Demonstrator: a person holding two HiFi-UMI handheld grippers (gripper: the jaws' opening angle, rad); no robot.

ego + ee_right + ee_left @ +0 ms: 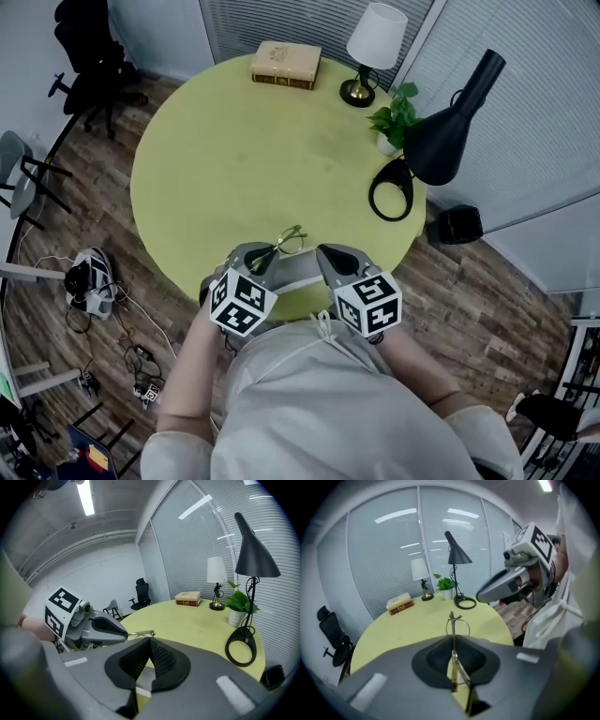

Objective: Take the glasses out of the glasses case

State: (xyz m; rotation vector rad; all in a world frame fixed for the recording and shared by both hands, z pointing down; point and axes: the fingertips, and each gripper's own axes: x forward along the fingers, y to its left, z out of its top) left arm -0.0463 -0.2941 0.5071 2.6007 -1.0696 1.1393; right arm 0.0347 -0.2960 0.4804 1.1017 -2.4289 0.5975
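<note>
Thin wire-framed glasses (452, 658), round-lensed and gold-toned, sit edge-on between the pads of the left gripper (453, 667). Its jaws are closed on the frame, with one lens ring poking out past the tips. The glasses look light, springy and easy to bend, so the metal by the hinge is probably a safer hold than a lens. They are lifted clear, just above the pale grey glasses case (298, 274) at the near edge of the round yellow tabletop (234, 150). The right gripper (150, 660) has its jaws drawn together, apparently pinching the case's edge to steady it.
</note>
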